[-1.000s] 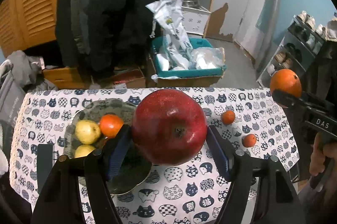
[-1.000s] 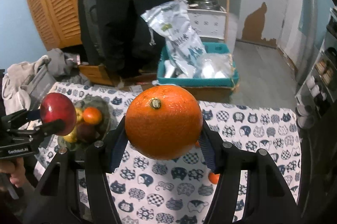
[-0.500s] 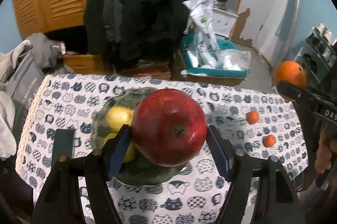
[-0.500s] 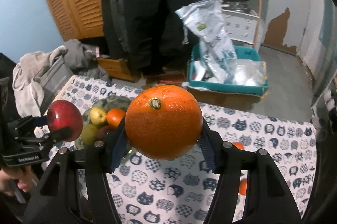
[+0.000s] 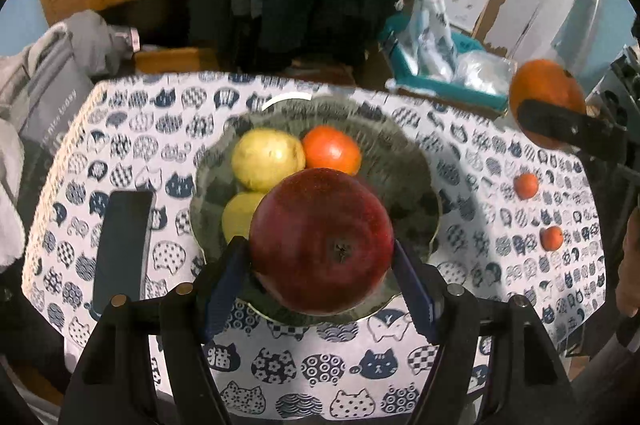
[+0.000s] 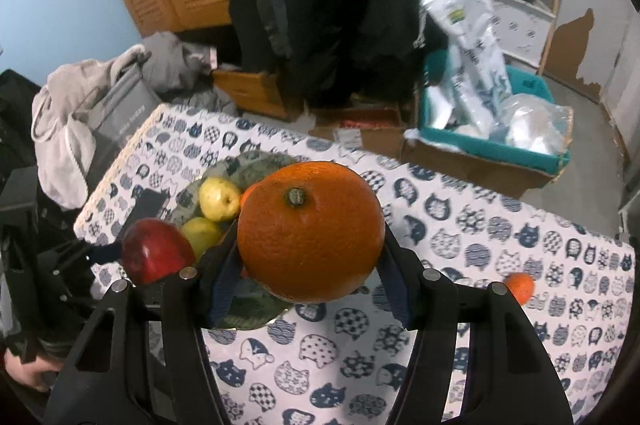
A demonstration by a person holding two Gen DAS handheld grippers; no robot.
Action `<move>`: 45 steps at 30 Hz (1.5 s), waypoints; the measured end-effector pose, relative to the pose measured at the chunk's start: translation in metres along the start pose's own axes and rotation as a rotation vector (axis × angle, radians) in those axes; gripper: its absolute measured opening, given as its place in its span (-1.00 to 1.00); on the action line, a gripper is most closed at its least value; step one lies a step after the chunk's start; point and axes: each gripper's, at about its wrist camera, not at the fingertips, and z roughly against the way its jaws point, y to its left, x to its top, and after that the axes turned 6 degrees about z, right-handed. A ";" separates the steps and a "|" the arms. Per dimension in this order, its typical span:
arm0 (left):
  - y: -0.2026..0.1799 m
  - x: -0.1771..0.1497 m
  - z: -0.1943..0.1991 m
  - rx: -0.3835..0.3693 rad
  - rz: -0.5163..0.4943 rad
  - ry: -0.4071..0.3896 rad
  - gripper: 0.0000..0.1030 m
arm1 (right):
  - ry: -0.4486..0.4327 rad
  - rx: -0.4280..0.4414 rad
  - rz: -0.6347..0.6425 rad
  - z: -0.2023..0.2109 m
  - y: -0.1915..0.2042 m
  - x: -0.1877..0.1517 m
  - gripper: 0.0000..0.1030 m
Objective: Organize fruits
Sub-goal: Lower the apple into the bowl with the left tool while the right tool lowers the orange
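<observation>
Red apple (image 5: 322,241) pinched between the blue pads of the left gripper (image 5: 320,275), blossom end toward the lens, hanging over the near half of a dark glass bowl (image 5: 404,161). Bowl holds two yellow-green pears (image 5: 266,157) and one tangerine (image 5: 331,150), all touching at the far-left side. Large orange (image 6: 310,231), stem scar up, clamped in the right gripper (image 6: 308,265) above the bowl's right edge. Two small tangerines (image 5: 526,186) lie loose on the cat-print tablecloth (image 5: 320,357), well right of the bowl. Dark phone (image 5: 122,245) flat on the cloth just left of the bowl.

Writing: grey bag (image 5: 48,105) beyond the table's left end carries pale lettering, too blurred to read. Silver packet (image 6: 468,21) in the teal bin (image 6: 532,153) shows a small green-yellow mark, text illegible.
</observation>
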 end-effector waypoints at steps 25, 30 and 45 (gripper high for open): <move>-0.005 -0.026 -0.056 0.029 -0.044 0.120 0.45 | 0.199 0.039 0.033 -0.098 0.022 -0.023 0.21; -0.004 -0.026 -0.058 0.019 -0.035 0.125 0.46 | 0.215 0.043 0.023 -0.104 0.020 -0.026 0.21; -0.001 -0.023 -0.053 0.002 -0.013 0.138 0.59 | 0.255 0.064 -0.022 -0.117 0.011 -0.027 0.26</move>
